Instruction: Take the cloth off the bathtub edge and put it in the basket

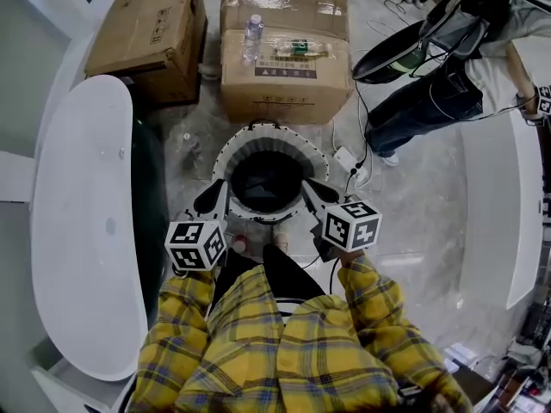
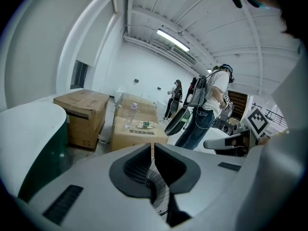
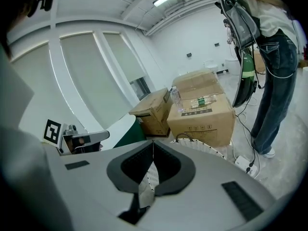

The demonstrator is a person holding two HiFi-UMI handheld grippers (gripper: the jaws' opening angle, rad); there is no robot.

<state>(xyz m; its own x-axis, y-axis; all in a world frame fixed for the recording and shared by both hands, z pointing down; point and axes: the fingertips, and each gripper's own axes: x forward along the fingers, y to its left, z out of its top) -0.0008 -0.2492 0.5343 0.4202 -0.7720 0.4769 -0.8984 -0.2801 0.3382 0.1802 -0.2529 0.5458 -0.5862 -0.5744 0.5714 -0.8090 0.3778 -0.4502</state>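
The white perforated basket (image 1: 231, 155) stands on the floor straight ahead of me, and its inside is dark (image 1: 267, 181); I cannot tell whether that dark mass is the cloth. No cloth shows on the white bathtub (image 1: 82, 231) at the left. My left gripper (image 1: 213, 200) hangs at the basket's near left rim, jaws shut and empty (image 2: 152, 146). At the near right rim my right gripper (image 1: 317, 194) is likewise shut with nothing in it (image 3: 153, 143). The basket's rim (image 3: 204, 147) shows just beyond the right jaws.
Two cardboard boxes (image 1: 284, 46) (image 1: 151, 33) stand behind the basket, the nearer one with bottles (image 1: 251, 37) on top. A person (image 1: 448, 67) stands at the right rear, with cables and a power strip (image 1: 348, 159) on the floor nearby. The bathtub's dark green side (image 1: 151, 213) runs close on the left.
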